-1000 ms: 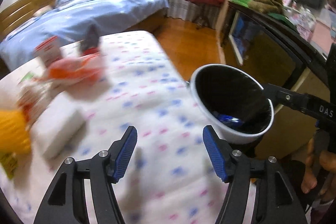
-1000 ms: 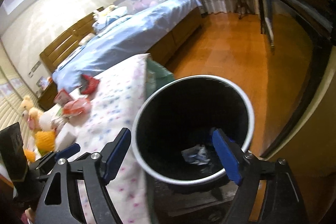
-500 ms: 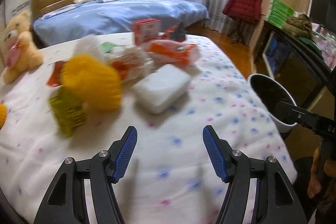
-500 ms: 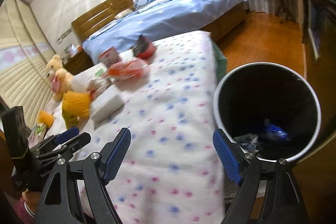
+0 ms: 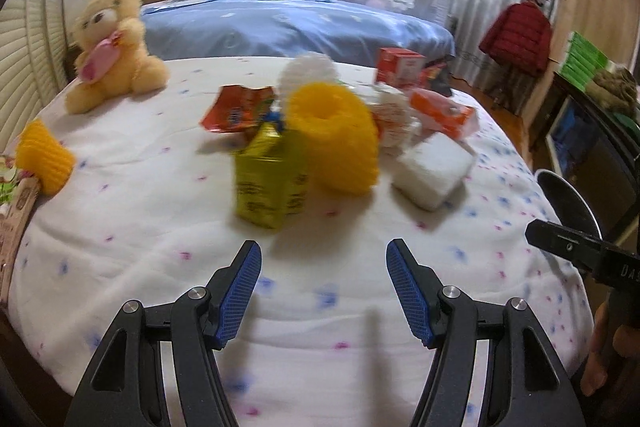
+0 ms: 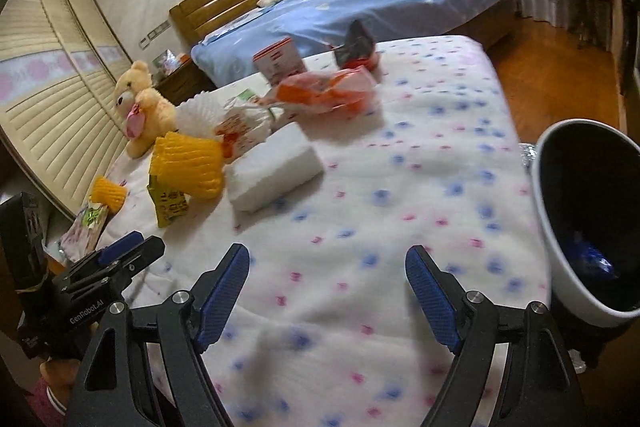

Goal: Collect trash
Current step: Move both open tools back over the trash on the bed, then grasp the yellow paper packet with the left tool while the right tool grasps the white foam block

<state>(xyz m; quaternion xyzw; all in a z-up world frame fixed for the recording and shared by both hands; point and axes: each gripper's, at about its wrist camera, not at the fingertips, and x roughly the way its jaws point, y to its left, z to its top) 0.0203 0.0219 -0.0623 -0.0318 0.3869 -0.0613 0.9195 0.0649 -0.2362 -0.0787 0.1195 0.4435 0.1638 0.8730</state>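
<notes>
Several pieces of trash lie clustered on the white bed cover dotted with blue and pink (image 5: 132,211), toward its far half. Nearest the left tool (image 5: 322,291) stands a crumpled yellow foil packet (image 5: 266,183), upright and touching a yellow foam fruit net (image 5: 334,137) just behind it. To the right rests a white rectangular foam block (image 5: 434,169), with an orange-and-white plastic wrapper (image 5: 444,113) and a small red-and-white carton (image 5: 400,67) farther back. A torn red snack bag (image 5: 236,109) lies flat to the left of the net, and a second, smaller yellow foam net (image 5: 44,163) sits near the cover's left edge. A tan teddy bear (image 5: 112,47) sits at the far left corner.

Both tools hover over bare cover, jaws spread and empty; the right tool (image 6: 328,301) is beside the white-rimmed black waste bin (image 6: 556,227), which stands off the bed's right edge with blue scraps inside.
</notes>
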